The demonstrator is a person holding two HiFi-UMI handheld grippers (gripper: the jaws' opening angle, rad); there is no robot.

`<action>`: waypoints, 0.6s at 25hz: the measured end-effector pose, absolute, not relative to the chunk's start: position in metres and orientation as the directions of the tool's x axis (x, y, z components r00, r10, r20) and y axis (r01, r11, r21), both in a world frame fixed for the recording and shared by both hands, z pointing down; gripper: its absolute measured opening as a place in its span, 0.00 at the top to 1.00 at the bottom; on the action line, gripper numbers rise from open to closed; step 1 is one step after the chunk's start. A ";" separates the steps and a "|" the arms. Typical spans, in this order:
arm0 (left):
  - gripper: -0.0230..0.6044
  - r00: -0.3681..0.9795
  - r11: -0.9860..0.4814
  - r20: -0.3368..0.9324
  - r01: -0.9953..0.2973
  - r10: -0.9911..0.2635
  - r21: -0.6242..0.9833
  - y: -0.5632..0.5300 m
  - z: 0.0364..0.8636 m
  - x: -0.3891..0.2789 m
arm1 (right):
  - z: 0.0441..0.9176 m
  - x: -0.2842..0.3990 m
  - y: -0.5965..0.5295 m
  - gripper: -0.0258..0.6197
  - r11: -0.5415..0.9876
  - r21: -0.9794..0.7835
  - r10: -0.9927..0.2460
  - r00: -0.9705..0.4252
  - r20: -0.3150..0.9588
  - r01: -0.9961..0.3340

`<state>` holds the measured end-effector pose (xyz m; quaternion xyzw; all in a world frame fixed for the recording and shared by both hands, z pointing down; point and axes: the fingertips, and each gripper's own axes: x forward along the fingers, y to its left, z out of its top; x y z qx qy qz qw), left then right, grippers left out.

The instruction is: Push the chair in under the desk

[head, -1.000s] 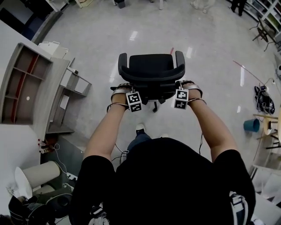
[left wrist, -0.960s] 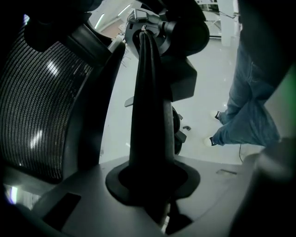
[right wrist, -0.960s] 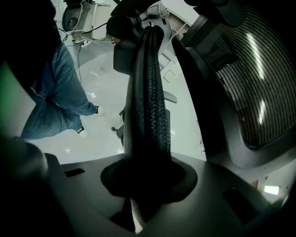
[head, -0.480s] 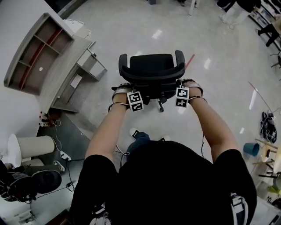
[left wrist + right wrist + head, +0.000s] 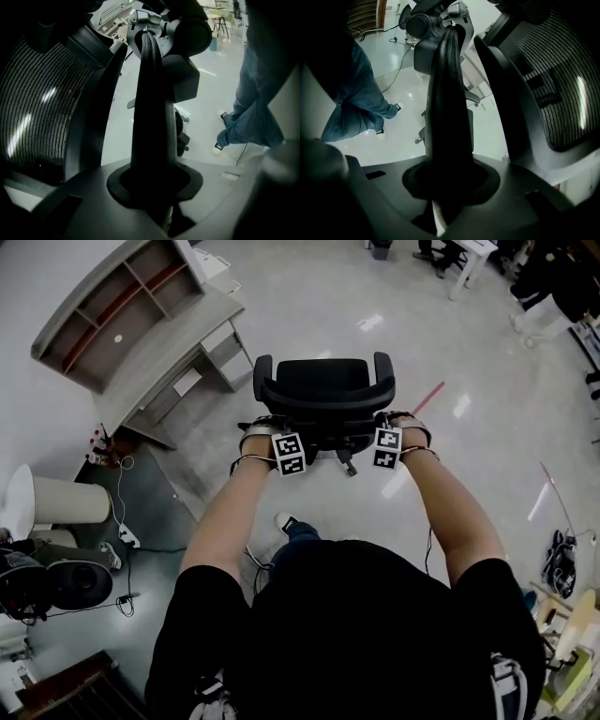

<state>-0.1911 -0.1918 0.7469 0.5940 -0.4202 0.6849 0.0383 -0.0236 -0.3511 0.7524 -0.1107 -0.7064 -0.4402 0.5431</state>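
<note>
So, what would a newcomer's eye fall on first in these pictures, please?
The black office chair in the middle of the head view, with the left gripper and right gripper closed on its back at either side. Next, the grey desk with its shelf unit at upper left, apart from the chair.

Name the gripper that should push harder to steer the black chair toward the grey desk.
Right, probably. The grey wooden desk stands front-left of the black mesh-backed office chair. The left gripper and right gripper flank it; pushing harder on the right should swing it leftward.
</note>
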 end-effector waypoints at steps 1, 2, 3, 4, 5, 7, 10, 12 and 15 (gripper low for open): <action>0.83 -0.298 -0.636 0.846 -0.562 -0.442 -0.529 -0.184 0.747 -0.198 | 0.752 -0.033 -0.346 0.84 0.578 0.501 -0.316 -0.390 0.865 0.644; 0.83 -0.303 -0.627 0.847 -0.572 -0.437 -0.528 -0.176 0.747 -0.206 | 0.752 -0.043 -0.340 0.84 0.569 0.501 -0.310 -0.394 0.865 0.652; 0.83 -0.307 -0.619 0.848 -0.582 -0.432 -0.527 -0.167 0.747 -0.213 | 0.752 -0.054 -0.334 0.84 0.560 0.501 -0.303 -0.400 0.865 0.660; 0.83 -0.313 -0.611 0.849 -0.592 -0.426 -0.525 -0.158 0.747 -0.220 | 0.752 -0.064 -0.327 0.84 0.550 0.502 -0.296 -0.406 0.865 0.668; 0.83 -0.320 -0.603 0.849 -0.601 -0.421 -0.525 -0.148 0.747 -0.227 | 0.752 -0.073 -0.320 0.84 0.540 0.502 -0.289 -0.411 0.864 0.676; 0.83 -0.333 -0.583 0.848 -0.619 -0.412 -0.526 -0.126 0.745 -0.240 | 0.750 -0.090 -0.303 0.84 0.518 0.502 -0.278 -0.418 0.865 0.693; 0.83 -0.343 -0.552 0.849 -0.649 -0.402 -0.523 -0.089 0.737 -0.262 | 0.739 -0.120 -0.271 0.84 0.485 0.498 -0.264 -0.422 0.867 0.719; 0.83 -0.350 -0.532 0.851 -0.669 -0.391 -0.519 -0.066 0.732 -0.274 | 0.733 -0.138 -0.252 0.84 0.462 0.493 -0.251 -0.424 0.870 0.737; 0.83 -0.366 -0.499 0.851 -0.694 -0.376 -0.519 -0.037 0.730 -0.287 | 0.731 -0.160 -0.230 0.84 0.425 0.490 -0.229 -0.433 0.872 0.761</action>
